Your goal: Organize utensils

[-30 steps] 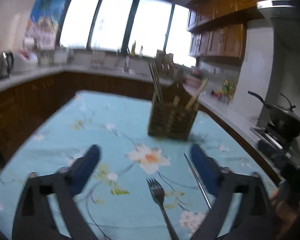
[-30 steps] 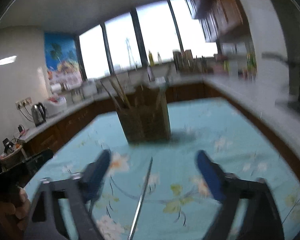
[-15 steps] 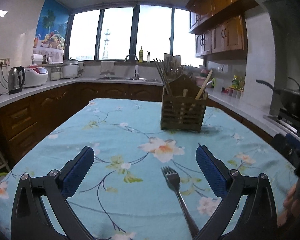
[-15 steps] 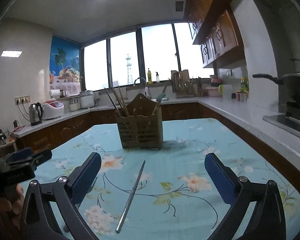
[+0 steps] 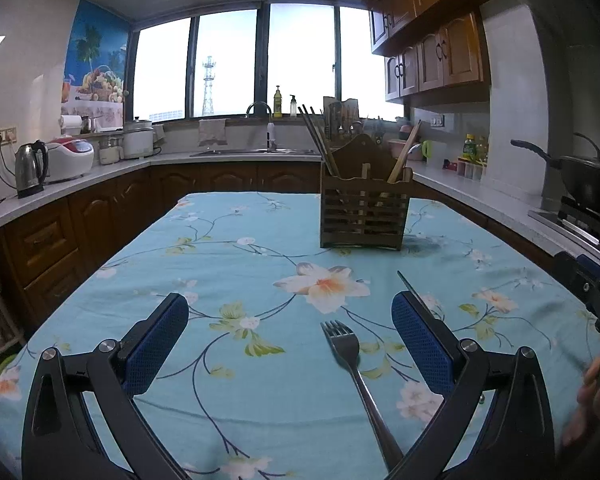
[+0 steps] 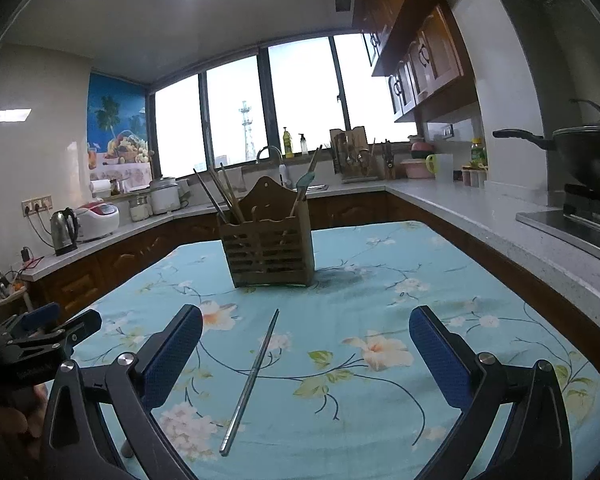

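A steel fork (image 5: 354,372) lies on the floral blue tablecloth (image 5: 240,264), tines away, between the fingers of my open left gripper (image 5: 288,320) and nearer its right pad. A metal chopstick (image 6: 252,376) lies slanted on the cloth between the fingers of my open right gripper (image 6: 306,334); its tip (image 5: 405,282) shows behind the left gripper's right pad. Farther back stands a wooden slatted utensil holder (image 5: 362,216) (image 6: 270,248) with chopsticks and a spatula in it. Neither gripper holds anything.
Kitchen counters wrap the table: kettle (image 5: 30,168) and rice cooker (image 5: 70,158) at left, sink (image 5: 260,148) at back, a black wok (image 6: 584,152) on the stove at right. The other gripper (image 6: 40,340) and a hand show at each view's edge.
Both views went from blurred and tilted to steady and level. The grippers have drawn back slightly and stay open; fork and chopstick lie where they were.
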Demonstrator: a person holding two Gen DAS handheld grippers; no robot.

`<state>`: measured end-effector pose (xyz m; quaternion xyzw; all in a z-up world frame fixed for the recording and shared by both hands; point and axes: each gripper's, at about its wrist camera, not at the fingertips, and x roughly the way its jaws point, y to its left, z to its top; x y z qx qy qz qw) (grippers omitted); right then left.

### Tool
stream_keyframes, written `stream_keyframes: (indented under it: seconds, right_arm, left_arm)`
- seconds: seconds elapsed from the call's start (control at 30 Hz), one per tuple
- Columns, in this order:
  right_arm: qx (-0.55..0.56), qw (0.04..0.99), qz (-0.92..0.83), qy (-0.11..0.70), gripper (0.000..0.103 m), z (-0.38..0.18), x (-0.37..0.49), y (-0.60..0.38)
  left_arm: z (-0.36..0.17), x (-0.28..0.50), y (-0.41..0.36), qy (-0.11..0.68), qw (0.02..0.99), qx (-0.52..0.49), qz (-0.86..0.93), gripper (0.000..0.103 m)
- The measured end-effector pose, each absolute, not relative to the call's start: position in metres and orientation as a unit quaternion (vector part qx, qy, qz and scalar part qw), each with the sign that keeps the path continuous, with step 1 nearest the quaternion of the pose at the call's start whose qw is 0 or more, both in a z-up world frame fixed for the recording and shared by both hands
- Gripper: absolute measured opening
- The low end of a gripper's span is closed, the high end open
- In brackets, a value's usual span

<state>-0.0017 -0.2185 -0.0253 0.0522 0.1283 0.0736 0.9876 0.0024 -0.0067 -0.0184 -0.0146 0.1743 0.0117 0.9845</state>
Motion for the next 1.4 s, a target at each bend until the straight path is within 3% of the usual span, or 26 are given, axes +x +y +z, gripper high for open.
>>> stream_keyframes:
  seconds: [1.4]
  right_arm:
    - [0.048,0.989,0.071,0.119,0.103,-0.0205,-0.0068,-0.2137]
  left_arm:
    - [-0.0125,-0.0048,-0.0064,0.163,0.986,-0.008,0.019,0.103]
